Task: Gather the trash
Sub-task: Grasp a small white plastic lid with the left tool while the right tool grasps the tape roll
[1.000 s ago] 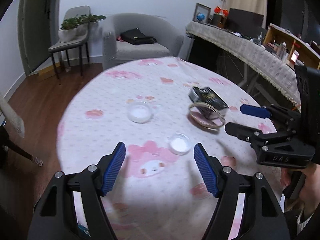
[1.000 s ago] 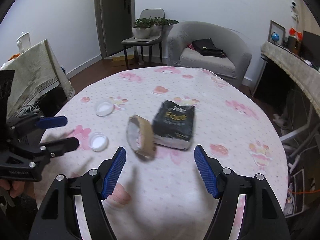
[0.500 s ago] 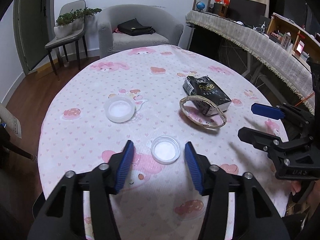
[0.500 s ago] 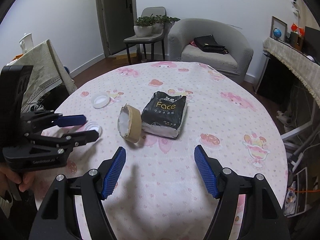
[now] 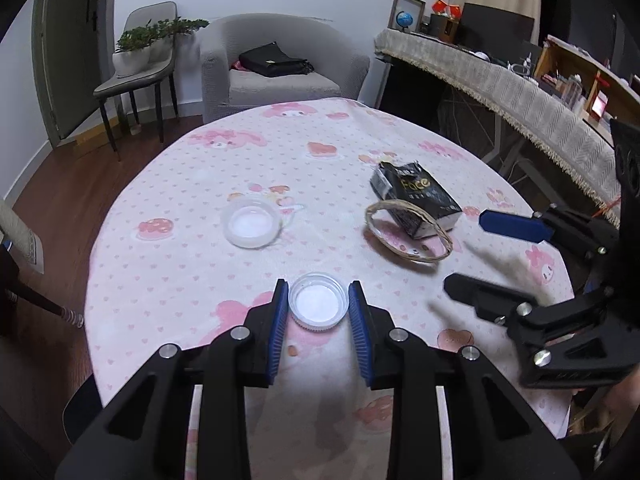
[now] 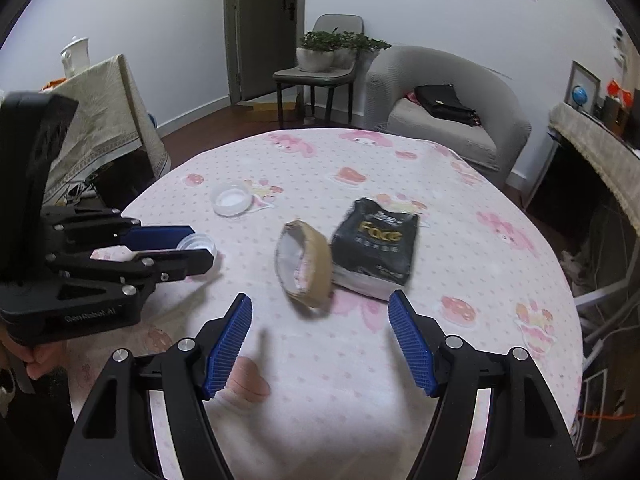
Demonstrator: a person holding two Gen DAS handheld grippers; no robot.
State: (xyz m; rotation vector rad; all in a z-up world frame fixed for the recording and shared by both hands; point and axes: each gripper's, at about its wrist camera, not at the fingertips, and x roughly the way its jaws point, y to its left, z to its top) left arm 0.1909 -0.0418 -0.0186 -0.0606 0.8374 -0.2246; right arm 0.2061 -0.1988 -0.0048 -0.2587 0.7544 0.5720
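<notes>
Lids, a tape ring and a black pack lie on the round table [image 5: 168,264] under its pink-print cloth.

Left wrist view: the left gripper [image 5: 318,304] has just been closing and now stands narrow, its blue pads on either side of the near lid [image 5: 318,300]; they look to be at its rim, though whether they press it I cannot tell. The lid lies flat on the cloth, open side up. A second lid [image 5: 252,226] lies farther out, apart from the first. To the right, the ring [image 5: 408,234] leans against the pack [image 5: 416,200]. The right gripper [image 5: 472,252] comes in from the right edge, wide, with nothing between its fingers.

Right wrist view: the right gripper [image 6: 320,312] stands wide and empty, just short of the ring [image 6: 306,264], which is on edge and touches the pack [image 6: 376,242]. At left, the left gripper [image 6: 198,246] brackets the near lid [image 6: 196,242]; the far lid [image 6: 231,199] lies beyond it.
</notes>
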